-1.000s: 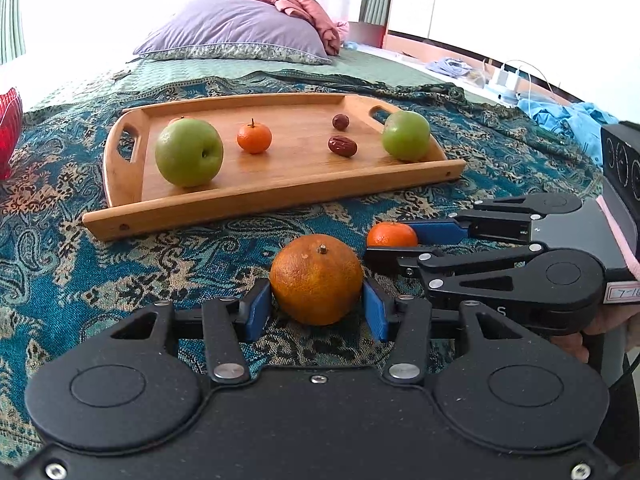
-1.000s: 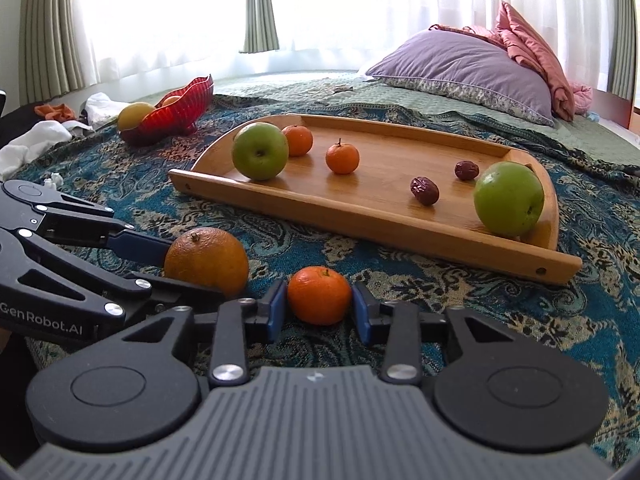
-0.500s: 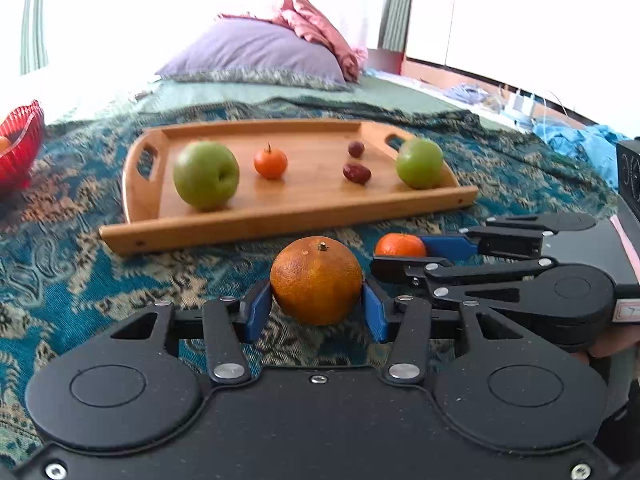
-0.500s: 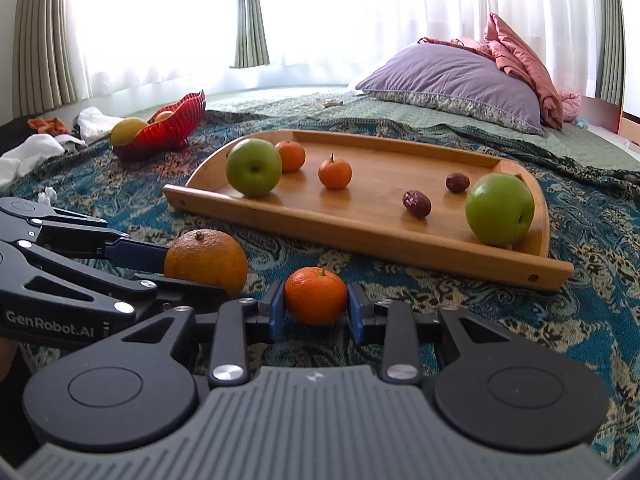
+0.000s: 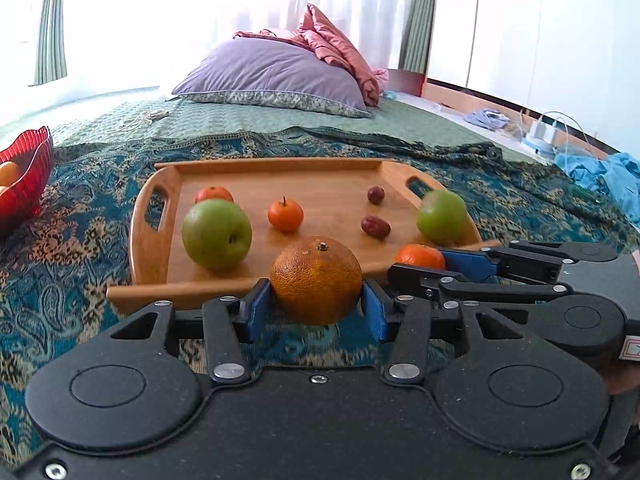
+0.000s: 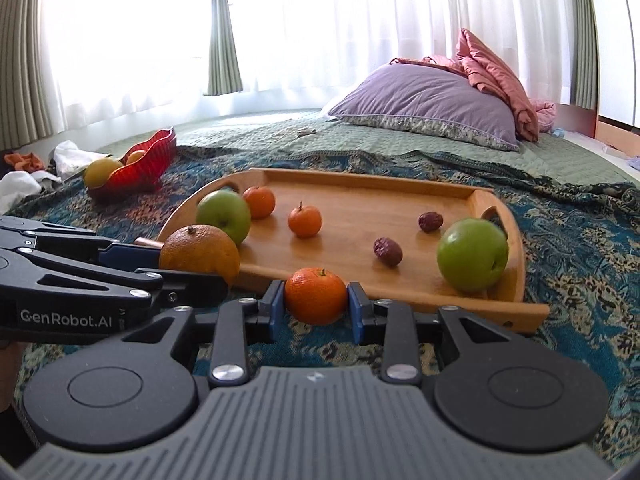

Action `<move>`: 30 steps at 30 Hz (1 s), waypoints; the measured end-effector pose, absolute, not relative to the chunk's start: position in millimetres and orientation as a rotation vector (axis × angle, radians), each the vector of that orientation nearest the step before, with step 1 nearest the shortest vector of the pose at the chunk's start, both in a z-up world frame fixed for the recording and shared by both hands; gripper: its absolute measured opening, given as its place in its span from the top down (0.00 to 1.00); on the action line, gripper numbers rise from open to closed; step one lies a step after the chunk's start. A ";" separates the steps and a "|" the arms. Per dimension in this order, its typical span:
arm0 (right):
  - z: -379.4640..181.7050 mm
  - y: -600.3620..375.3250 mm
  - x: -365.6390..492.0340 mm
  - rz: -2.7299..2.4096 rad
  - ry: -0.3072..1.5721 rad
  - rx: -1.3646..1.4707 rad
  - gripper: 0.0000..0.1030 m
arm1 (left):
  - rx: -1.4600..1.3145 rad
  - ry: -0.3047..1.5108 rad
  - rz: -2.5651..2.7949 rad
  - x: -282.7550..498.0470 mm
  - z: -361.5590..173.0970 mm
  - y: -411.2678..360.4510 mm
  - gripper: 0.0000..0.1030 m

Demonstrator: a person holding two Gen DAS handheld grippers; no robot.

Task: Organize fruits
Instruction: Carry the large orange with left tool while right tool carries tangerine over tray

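My left gripper (image 5: 316, 304) is shut on a large rough orange (image 5: 316, 280) and holds it above the bedspread, just before the near rim of the wooden tray (image 5: 332, 176). My right gripper (image 6: 316, 306) is shut on a small tangerine (image 6: 315, 295), also lifted at the tray's near rim. Each gripper shows in the other's view, side by side. On the tray lie two green apples (image 5: 217, 234) (image 5: 441, 216), two tangerines (image 5: 285, 214) (image 5: 214, 194) and two dark dates (image 5: 375, 227) (image 5: 375, 195).
The tray rests on a teal patterned bedspread (image 5: 72, 240). A red bowl (image 6: 138, 168) with yellow fruit stands to the left. A purple pillow (image 6: 428, 104) and pink blanket lie at the back. Blue clothes (image 5: 604, 172) lie at the right.
Both grippers have risen off the bedspread with their fruit and moved forward towards the tray's near rim. The tray's contents have not moved.
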State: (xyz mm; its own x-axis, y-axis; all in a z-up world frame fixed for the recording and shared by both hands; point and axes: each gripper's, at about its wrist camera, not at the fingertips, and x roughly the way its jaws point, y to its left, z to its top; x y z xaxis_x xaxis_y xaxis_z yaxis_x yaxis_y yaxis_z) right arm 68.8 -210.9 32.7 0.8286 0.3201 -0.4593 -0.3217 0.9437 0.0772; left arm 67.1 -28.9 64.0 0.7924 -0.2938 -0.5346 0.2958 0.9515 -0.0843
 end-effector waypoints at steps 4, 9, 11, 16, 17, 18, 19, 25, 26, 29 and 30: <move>38.9 -212.9 81.0 0.318 0.474 -0.010 0.64 | -0.002 0.570 -0.300 83.9 70.2 -32.6 0.55; 44.9 -217.9 96.6 0.281 0.459 0.000 0.63 | -0.016 0.572 -0.274 104.5 75.5 -34.4 0.55; 45.7 -220.6 103.2 0.271 0.463 0.014 0.63 | -0.018 0.573 -0.265 112.4 76.8 -35.2 0.55; 45.7 -224.1 119.9 0.246 0.474 0.031 0.63 | -0.017 0.572 -0.245 133.2 79.3 -35.6 0.55; 45.8 -224.0 123.7 0.241 0.475 0.028 0.63 | -0.019 0.573 -0.243 138.1 79.7 -35.6 0.55; 46.0 -223.7 126.7 0.237 0.476 0.026 0.63 | -0.023 0.576 -0.243 143.2 79.9 -35.3 0.55; 46.1 -223.7 130.5 0.232 0.480 0.024 0.63 | -0.026 0.579 -0.245 148.2 79.8 -34.7 0.55; 45.2 -221.6 152.5 0.207 0.501 0.021 0.63 | -0.056 0.592 -0.231 180.7 80.3 -30.6 0.55; 45.4 -221.3 156.5 0.201 0.503 0.017 0.63 | -0.054 0.598 -0.226 187.1 80.2 -30.2 0.55; 46.4 -220.5 166.8 0.187 0.508 0.012 0.63 | -0.061 0.616 -0.203 204.6 78.1 -28.3 0.55; 47.2 -219.7 170.0 0.184 0.509 0.010 0.63 | -0.060 0.621 -0.197 208.8 77.3 -27.8 0.55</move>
